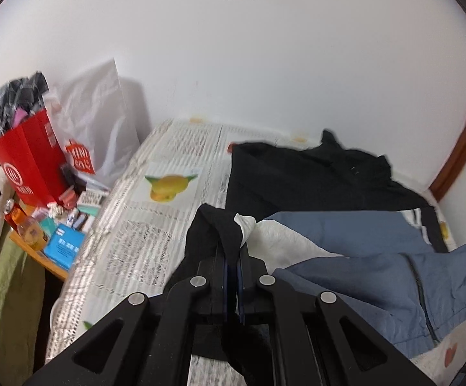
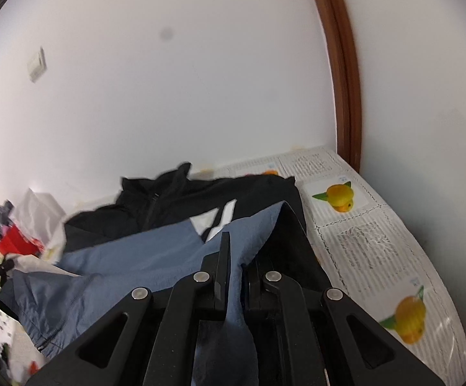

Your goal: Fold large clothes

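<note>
Only the left wrist view shows the red bag (image 1: 30, 164) beside the jacket (image 1: 345, 234).

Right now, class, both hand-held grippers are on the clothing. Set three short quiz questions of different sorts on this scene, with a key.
1. True or false: the left hand-held gripper is open and holds nothing.
2. Multiple choice: what fruit is printed on the table cover? A) yellow-orange fruit with green leaves B) red cherries C) purple grapes
3. Fill in: the right hand-held gripper pinches the ___-coloured part of the jacket.

Key: 1 false, it is shut on black fabric; 2 A; 3 blue.
</note>
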`<state>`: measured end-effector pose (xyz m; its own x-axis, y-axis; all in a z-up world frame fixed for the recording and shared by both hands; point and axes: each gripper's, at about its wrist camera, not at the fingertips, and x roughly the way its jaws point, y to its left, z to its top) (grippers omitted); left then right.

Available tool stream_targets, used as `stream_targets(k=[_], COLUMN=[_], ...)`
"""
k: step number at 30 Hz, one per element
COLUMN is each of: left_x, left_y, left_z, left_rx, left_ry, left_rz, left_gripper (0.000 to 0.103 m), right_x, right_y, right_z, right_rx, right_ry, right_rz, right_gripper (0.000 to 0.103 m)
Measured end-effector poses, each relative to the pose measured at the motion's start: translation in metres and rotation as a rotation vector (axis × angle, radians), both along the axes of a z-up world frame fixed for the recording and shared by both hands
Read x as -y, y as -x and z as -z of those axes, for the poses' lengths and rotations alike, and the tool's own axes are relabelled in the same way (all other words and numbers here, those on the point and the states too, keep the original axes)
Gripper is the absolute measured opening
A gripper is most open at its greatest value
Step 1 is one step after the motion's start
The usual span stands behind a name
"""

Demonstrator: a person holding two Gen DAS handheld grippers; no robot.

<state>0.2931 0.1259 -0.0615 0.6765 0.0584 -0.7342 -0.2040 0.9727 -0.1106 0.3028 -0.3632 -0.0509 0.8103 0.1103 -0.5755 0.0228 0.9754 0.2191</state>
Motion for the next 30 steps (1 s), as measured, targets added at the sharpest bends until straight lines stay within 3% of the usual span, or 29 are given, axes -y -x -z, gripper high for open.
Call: stream_targets(k=[6, 11, 14, 15, 18, 19, 24, 30], left_x=[-0.005, -0.006, -0.004, -0.004, -0.006, -0.008, -0.018, -0.04], left_y=[-0.024, -0.03, -0.028, -0.027, -0.014, -0.009, 0.018, 0.04], left_z=[0.04, 0.05, 0.051, 0.049, 0.039, 0.035, 0.023, 0.043], left_rx=[-0.092, -0.12, -0.134, -0.135, -0.116, -0.105, -0.072, -0.121], left_ry=[0.008, 0.007, 0.006, 0.017, 0.062, 0.069, 0.067, 0.059], left_rz=[-0.022, -0.017, -0.002, 0.012, 0.04, 0.048, 0.054, 0.02], left_gripper=[0.006, 0.009, 0.015, 0.022, 0.045, 0.047, 0.05, 0.051], right_x=[-0.006, -0.002, -0.001, -0.001, -0.001, -0.001, 0.022, 0.043], right_y=[-0.035, -0.049, -0.053, -0.052, -0.037, -0.028, 0.026, 0.049], right_z=[0.041, 0.065, 0.074, 0.074, 0.064, 0.058, 0.034, 0.06], right_rx=[-0.078, -0.144, -0.196, -0.212, -0.226, -0.211, -0.142, -0.251], right_ry=[0.084, 0.114, 0.129, 0.136, 0.125, 0.128, 0.111, 0.119], right_rz=[0.028, 0.044, 0.048, 0.047, -0.02, -0.03, 0.017, 0.086], right_gripper=[0.006, 0.008, 0.016, 0.024, 0.041, 0.045, 0.051, 0.051])
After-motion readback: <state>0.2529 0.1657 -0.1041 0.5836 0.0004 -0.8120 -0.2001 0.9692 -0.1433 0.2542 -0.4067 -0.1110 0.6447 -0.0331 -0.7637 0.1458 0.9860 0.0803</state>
